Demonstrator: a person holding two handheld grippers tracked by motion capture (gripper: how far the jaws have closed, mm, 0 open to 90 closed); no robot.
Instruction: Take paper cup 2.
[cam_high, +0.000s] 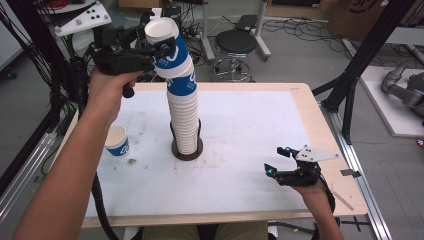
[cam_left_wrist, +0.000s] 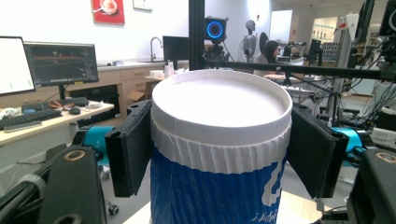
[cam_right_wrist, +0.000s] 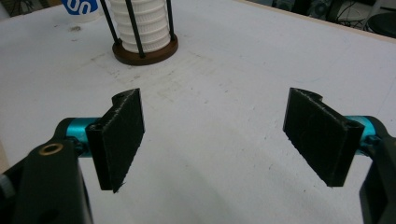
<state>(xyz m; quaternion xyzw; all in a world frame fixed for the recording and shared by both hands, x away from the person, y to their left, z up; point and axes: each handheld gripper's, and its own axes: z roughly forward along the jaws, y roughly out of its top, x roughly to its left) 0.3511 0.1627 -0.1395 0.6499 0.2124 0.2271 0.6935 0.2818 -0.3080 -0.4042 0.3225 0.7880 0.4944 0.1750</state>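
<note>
The top blue-and-white ribbed paper cup (cam_high: 165, 42) sits at the summit of a tall, leaning stack of nested white paper cups (cam_high: 182, 122) that rises from the tabletop's centre toward twelve o'clock. The left gripper (cam_high: 162, 50) is clamped on this cup just under its rolled rim, one black pad (cam_left_wrist: 128, 149) pressed flat to each side. In the left gripper view the cup's mouth (cam_left_wrist: 219, 100) faces the camera, empty and matt white inside.

As I judge it, the step in hand is peeling the top cup off the stack. The next move calls for a straight pull along the stack's tilted axis, firm enough to break the friction between nested walls, without crushing the thin paper or dragging the cups below along.

The cup is a tapered cone of thin card, with fine vertical ribs in a white band under the rim and a glossy blue printed body. The stack stands in a round dark brown base (cam_high: 187, 150) with thin black upright rods (cam_right_wrist: 135, 28) that cage its lower part.

At nine o'clock from the base a single blue-and-white paper cup (cam_high: 117, 141) stands upright, apart. The white tabletop (cam_high: 250, 130) is matt, scuffed and stained near the base, edged in pale wood.

At five o'clock the right gripper (cam_high: 280, 161) rests near the tabletop's edge, its textured black jaws spread wide and empty.
</note>
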